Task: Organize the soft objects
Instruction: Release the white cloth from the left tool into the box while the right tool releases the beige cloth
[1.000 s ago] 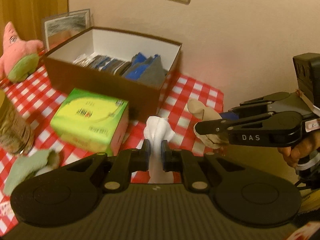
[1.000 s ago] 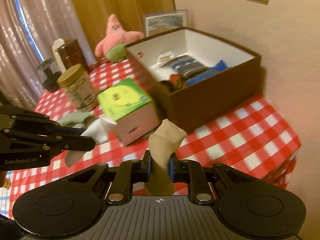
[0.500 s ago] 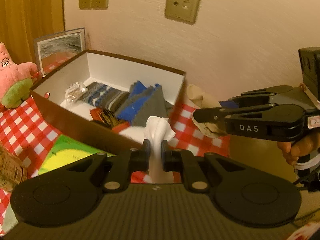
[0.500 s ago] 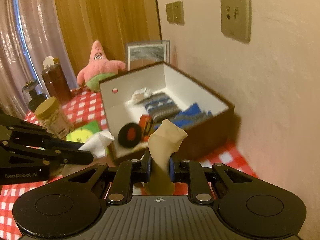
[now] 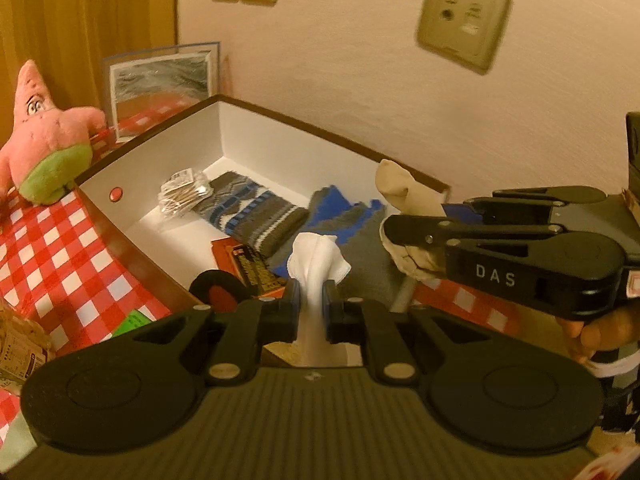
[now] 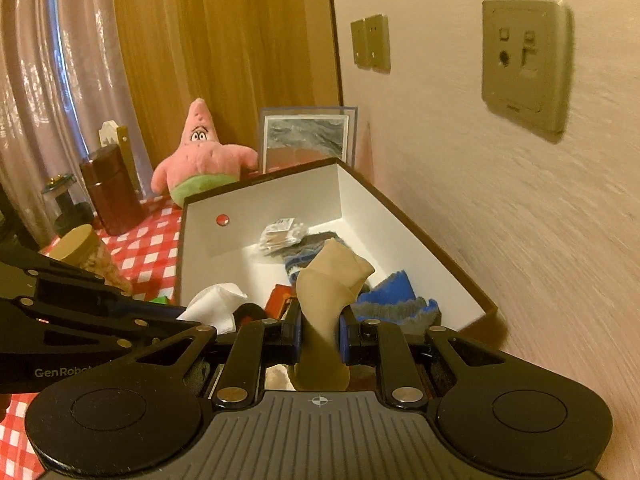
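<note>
My left gripper is shut on a white sock, held above the near end of a brown box with white inner walls. My right gripper is shut on a beige sock, also over the box's near end. In the left wrist view the right gripper comes in from the right with the beige sock above the box's right rim. The white sock and the left gripper show at the left of the right wrist view. Grey and blue patterned socks lie inside the box.
A pink starfish plush and a framed picture stand behind the box on the red checked tablecloth. A jar and a brown canister stand to the left. The wall with its socket runs close along the right.
Both grippers have carried their socks forward from the table in front of the green tissue box to over the brown box, whose inside now fills the views.
</note>
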Demonstrator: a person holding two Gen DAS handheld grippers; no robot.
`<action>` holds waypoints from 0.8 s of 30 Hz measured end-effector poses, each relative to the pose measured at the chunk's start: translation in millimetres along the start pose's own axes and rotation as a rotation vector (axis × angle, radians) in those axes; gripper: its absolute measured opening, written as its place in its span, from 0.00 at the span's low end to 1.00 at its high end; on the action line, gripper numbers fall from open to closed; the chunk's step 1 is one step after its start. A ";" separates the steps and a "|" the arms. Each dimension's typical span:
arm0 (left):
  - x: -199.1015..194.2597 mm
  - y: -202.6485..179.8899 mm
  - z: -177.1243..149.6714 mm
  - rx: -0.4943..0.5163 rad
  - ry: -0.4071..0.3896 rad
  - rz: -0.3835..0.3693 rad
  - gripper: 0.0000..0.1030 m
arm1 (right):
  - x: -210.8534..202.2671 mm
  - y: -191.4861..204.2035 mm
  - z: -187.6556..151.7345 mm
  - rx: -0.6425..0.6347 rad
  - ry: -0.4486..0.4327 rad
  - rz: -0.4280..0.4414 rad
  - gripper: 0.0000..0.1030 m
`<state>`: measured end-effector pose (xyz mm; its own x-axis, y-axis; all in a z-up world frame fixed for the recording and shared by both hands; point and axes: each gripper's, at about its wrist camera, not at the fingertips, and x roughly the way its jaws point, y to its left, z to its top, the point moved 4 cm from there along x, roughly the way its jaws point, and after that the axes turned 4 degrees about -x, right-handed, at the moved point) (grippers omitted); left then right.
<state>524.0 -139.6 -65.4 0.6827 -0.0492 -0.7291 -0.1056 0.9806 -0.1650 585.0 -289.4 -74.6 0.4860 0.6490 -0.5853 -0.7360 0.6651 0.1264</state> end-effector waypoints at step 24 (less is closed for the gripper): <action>53.0 7.9 8.4 -0.078 0.094 0.052 0.27 | 64.6 -34.1 -3.9 -0.024 0.075 -0.001 0.57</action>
<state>565.4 -132.9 -99.7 0.6045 -0.0199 -0.7964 -0.1973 0.9648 -0.1739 639.7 -271.6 -119.8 0.4504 0.6181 -0.6442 -0.7471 0.6560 0.1071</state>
